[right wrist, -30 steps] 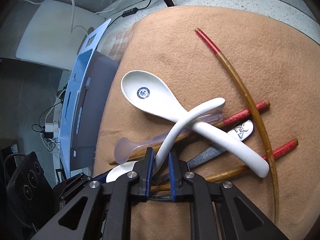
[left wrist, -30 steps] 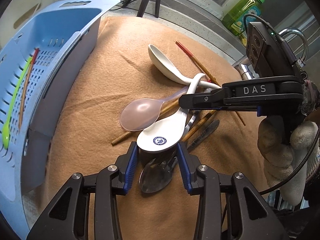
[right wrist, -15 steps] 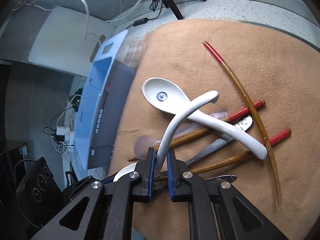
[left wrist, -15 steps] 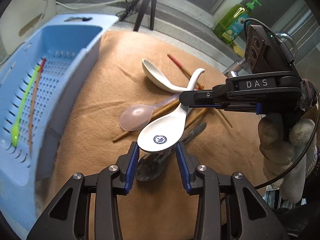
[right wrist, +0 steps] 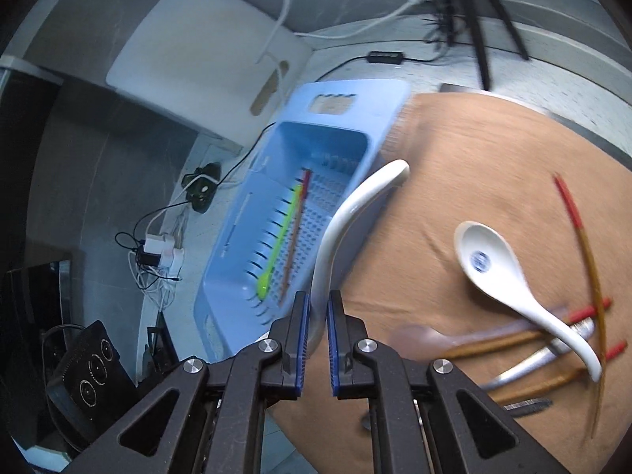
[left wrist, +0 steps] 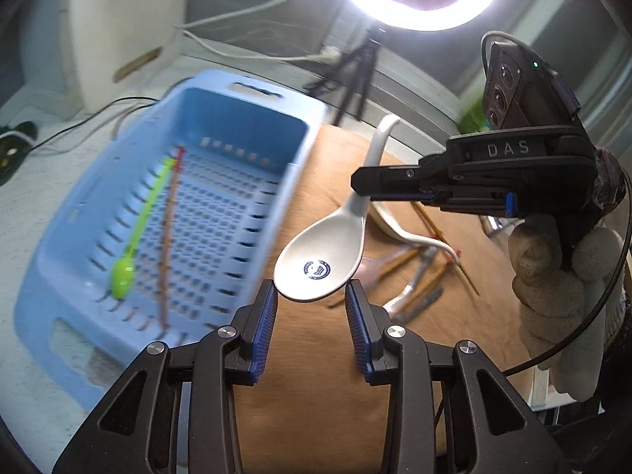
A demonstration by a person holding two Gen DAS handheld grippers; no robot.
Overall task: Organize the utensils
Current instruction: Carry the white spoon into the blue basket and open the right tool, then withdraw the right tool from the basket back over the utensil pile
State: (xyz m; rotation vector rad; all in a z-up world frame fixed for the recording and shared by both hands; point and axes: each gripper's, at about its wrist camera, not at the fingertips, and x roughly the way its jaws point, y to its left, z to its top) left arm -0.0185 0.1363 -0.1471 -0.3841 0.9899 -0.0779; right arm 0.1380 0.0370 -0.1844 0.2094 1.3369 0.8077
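Already 2 utensils are laid in the blue basket [left wrist: 245,126]; a white spoon [left wrist: 322,252] is carried w/ right hand-held gripper [right wrist: 316,318] clamped on its handle, left hand-held gripper [left wrist: 312,308] cradling bowl, rest left on cloth [right wrist: 474,181].

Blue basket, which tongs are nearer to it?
Left. The left tongs, at the white spoon's bowl, sit beside the basket's wall; the right tongs grip its handle over the cloth.
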